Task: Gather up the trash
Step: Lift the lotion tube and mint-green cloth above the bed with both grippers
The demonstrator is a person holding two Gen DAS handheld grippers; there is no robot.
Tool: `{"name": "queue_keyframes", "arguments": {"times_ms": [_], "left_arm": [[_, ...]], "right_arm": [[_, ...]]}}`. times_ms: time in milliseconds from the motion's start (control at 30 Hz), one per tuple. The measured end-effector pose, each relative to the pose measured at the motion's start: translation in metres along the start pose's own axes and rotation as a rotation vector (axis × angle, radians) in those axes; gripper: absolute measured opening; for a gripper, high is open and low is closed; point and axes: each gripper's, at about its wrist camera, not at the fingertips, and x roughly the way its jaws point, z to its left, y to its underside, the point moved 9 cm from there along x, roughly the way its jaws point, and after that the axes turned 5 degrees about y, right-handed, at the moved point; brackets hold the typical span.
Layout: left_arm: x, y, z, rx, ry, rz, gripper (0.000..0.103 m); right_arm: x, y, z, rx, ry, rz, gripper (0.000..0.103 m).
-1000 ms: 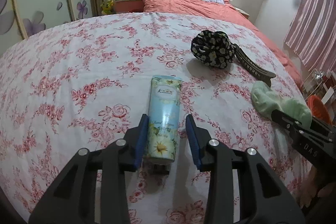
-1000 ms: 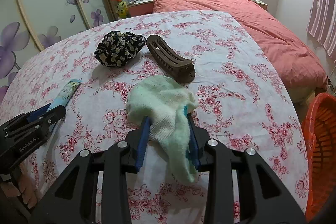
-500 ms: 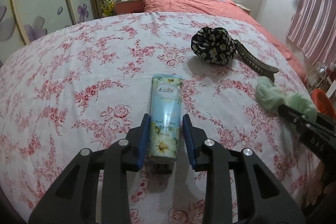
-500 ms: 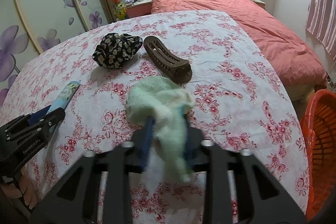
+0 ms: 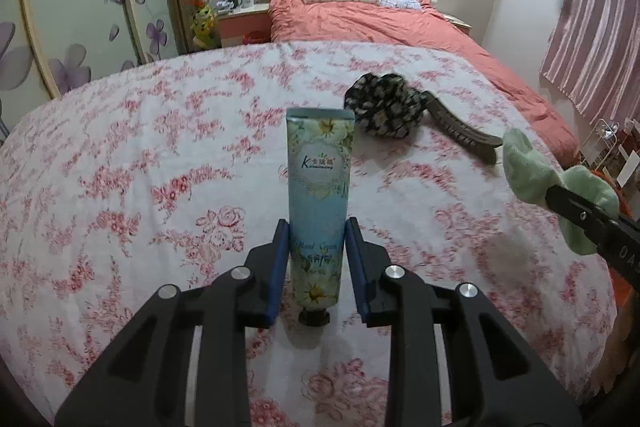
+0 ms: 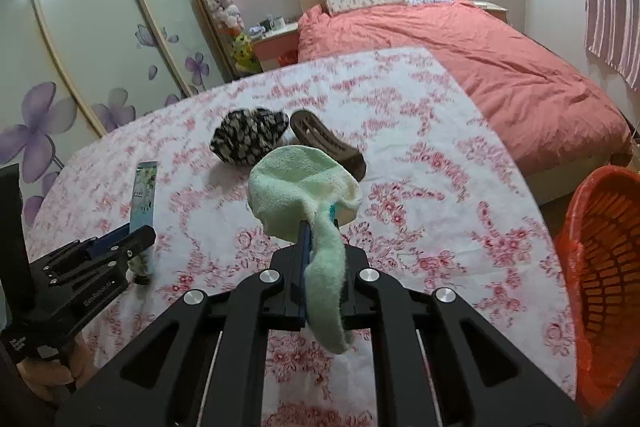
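Observation:
A pale blue flowered hand-cream tube (image 5: 320, 163) is pinched near its cap end by my left gripper (image 5: 318, 227), which is shut on it and holds it a little above the flowered tablecloth (image 5: 160, 147). The same tube (image 6: 144, 187) and left gripper (image 6: 136, 235) show at the left of the right wrist view. My right gripper (image 6: 318, 227) is shut on a light green terry sock (image 6: 300, 179); the sock hangs off the cloth, its toe drooping over the fingers. In the left wrist view that sock (image 5: 524, 167) shows at the right edge.
A black flowered scrunchie (image 6: 248, 139) and a brown hair claw (image 6: 332, 147) lie on the table's far side. An orange mesh basket (image 6: 600, 267) stands on the floor off the table's right edge. A bed with a salmon cover (image 6: 500, 67) is behind.
Both grippers closed on their things and rose. The tube came up off the cloth, and the green sock was pulled up from where it lay.

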Motion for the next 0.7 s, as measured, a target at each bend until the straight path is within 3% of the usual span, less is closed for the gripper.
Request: {"name": "queue_keyframes", "arguments": {"times_ms": [267, 400, 500, 567, 600, 700], "left_arm": [[0.021, 0.013, -0.003, -0.045, 0.022, 0.062, 0.029], [0.014, 0.021, 0.001, -0.035, 0.004, 0.045, 0.045], [0.013, 0.03, 0.001, -0.014, -0.015, 0.05, 0.044], [0.011, 0.031, 0.001, -0.002, -0.024, 0.049, 0.04], [0.011, 0.031, -0.001, 0.002, -0.019, 0.046, 0.025], [0.01, 0.031, -0.002, -0.006, -0.015, 0.041, 0.027]], "right_arm": [[0.018, 0.016, -0.006, 0.018, 0.024, 0.058, 0.009], [0.02, 0.018, -0.007, 0.022, 0.022, 0.063, 0.009], [0.019, 0.018, -0.007, 0.03, 0.017, 0.065, 0.009], [0.019, 0.02, -0.007, 0.031, 0.016, 0.068, 0.009], [0.018, 0.02, -0.007, 0.031, 0.016, 0.068, 0.009], [0.013, 0.018, -0.007, 0.037, 0.013, 0.055, 0.009]]}}
